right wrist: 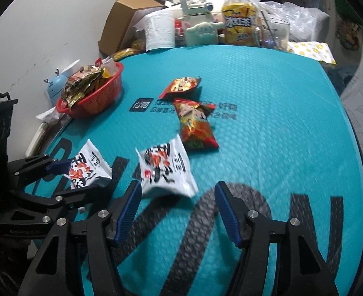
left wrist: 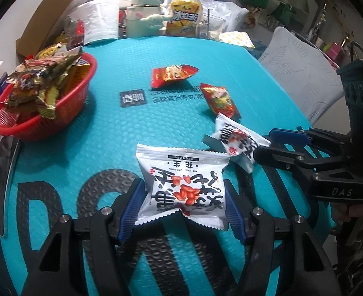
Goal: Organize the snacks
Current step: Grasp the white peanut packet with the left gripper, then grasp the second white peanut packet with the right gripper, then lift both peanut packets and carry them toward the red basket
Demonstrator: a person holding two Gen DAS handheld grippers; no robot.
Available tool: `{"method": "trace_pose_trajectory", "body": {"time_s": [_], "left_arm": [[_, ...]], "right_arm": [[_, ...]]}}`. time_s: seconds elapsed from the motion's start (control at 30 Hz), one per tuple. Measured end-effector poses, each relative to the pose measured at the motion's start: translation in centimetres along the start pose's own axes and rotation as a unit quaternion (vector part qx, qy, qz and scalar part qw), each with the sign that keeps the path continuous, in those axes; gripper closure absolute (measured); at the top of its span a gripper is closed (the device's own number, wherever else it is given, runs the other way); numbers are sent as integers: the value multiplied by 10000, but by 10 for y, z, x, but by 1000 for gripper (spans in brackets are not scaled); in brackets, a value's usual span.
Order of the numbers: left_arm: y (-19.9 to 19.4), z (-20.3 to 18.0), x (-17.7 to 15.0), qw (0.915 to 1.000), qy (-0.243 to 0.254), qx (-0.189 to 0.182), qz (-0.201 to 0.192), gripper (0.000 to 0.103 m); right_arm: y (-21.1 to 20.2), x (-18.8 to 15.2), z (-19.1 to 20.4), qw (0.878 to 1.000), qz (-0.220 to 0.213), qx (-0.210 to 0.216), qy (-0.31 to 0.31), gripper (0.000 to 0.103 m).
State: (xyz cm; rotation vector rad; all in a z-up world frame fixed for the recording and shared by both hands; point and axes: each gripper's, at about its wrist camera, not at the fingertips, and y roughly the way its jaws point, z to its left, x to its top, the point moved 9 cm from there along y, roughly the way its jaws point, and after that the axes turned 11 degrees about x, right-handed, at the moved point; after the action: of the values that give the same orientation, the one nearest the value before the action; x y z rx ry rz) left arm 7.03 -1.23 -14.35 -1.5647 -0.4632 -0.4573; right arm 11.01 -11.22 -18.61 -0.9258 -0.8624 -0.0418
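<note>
Left gripper [left wrist: 181, 207]: blue pads pressed against both sides of a white peanut packet [left wrist: 183, 187], clamped on it near the mat's near edge.

Right gripper [right wrist: 179, 212]: fingers apart, holding nothing; a second white packet [right wrist: 166, 170] lies just ahead of the left pad [right wrist: 129, 207].

Two red packets [right wrist: 185, 86] [right wrist: 196, 125]: mid-mat, close together.

Red basket [right wrist: 95, 98]: left edge of the teal mat [right wrist: 267, 123], heaped with snack packets.

Far edge: bottle of iced tea [right wrist: 240, 17], kettle [right wrist: 198, 17], cardboard box [right wrist: 127, 17].
</note>
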Motion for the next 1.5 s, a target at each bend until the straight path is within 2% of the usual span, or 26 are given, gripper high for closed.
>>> {"method": "trace_pose_trajectory", "body": {"time_s": [0.03, 0.5, 0.57, 0.73, 0.83, 1.5], "left_arm": [[1, 3, 0, 10000, -37, 17, 9, 41], [8, 19, 0, 9995, -287, 105, 113, 41], [7, 19, 0, 9994, -312, 134, 114, 41], [9, 20, -3, 9992, -348, 145, 158, 41], [7, 19, -4, 9992, -349, 132, 144, 41], [-17, 21, -17, 9992, -358, 172, -58, 41]], "right_arm": [[3, 2, 0, 10000, 32, 6, -21, 35], [36, 6, 4, 9986, 425, 152, -267, 35], [36, 6, 4, 9986, 403, 129, -311, 38], [32, 5, 6, 9988, 297, 172, -353, 54], [29, 5, 9, 9988, 229, 193, -392, 57], [8, -17, 31, 9989, 20, 227, -407, 60]]}}
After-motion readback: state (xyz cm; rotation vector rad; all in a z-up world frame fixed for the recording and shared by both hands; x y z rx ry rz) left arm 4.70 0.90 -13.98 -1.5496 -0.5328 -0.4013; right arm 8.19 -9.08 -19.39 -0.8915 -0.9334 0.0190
